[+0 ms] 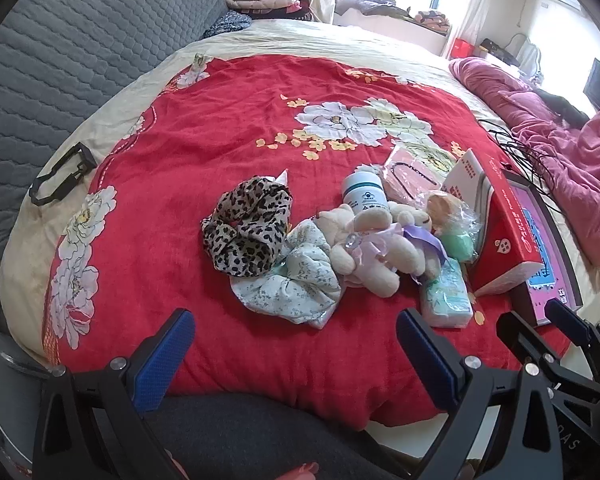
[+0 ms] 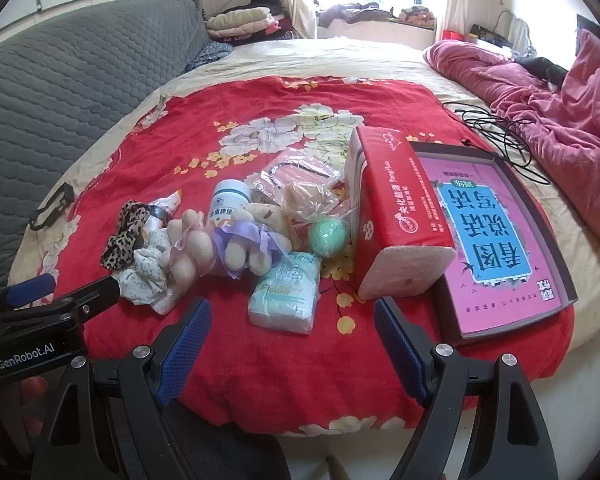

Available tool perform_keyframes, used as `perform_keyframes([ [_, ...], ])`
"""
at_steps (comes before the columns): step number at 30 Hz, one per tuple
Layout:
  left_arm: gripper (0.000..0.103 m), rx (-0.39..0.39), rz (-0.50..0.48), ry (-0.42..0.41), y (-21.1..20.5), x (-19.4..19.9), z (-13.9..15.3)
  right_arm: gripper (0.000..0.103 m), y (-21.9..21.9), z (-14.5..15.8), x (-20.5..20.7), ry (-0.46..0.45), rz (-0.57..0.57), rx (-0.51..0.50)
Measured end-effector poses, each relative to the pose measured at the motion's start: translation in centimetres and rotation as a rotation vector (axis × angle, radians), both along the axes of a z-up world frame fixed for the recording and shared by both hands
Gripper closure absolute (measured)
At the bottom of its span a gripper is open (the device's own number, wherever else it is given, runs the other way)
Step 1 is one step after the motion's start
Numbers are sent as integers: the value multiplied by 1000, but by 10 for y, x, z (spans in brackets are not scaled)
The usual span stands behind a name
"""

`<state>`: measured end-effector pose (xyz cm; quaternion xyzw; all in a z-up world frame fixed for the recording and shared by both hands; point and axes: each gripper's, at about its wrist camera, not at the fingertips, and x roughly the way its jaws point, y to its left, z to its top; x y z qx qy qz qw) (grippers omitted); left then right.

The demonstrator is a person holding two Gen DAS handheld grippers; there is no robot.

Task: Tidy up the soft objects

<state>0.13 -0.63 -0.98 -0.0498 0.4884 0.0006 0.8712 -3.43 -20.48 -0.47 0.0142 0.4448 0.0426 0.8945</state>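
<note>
On the red floral blanket (image 1: 204, 128) lies a pile: a leopard-print scrunchie (image 1: 248, 228), a pale floral scrunchie (image 1: 296, 284), two small teddy bears (image 1: 376, 244) with purple ribbon, a green ball (image 2: 327, 237) in a clear bag, a tissue pack (image 2: 286, 296), a white bottle (image 2: 227, 200) and a pink pouch (image 1: 406, 178). My left gripper (image 1: 296, 356) is open and empty near the bed's front edge, below the scrunchies. My right gripper (image 2: 292, 340) is open and empty just in front of the tissue pack.
A red tissue box (image 2: 396, 208) lies right of the pile, beside a shallow box lid holding a pink book (image 2: 496, 240). A black cable (image 2: 500, 136) and a pink quilt (image 2: 560, 112) lie at the right. A grey quilted headboard (image 1: 60, 60) stands left; a black clip (image 1: 60, 178) lies by it.
</note>
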Motion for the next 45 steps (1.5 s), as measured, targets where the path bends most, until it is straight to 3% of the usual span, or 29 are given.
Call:
perform_keyframes([
  [14,2,-46,51,33,32,20,-22,19,7,-22,20,42,12,-1],
  [29,3,-115,100,83,69,76,-46,19,14,-52,53,105,10,-11],
  [30,4,-119,100,84,70,79,-49,19,14,-54,54,112,8,-6],
  [32,20,-136,99,86,72,82,-53,19,13,-58,57,140,0,6],
  [39,27,-201,117,99,84,90,-65,19,17,-72,71,164,-14,-8],
  [45,43,-219,81,106,81,97,-69,19,22,-85,78,186,-20,-16],
])
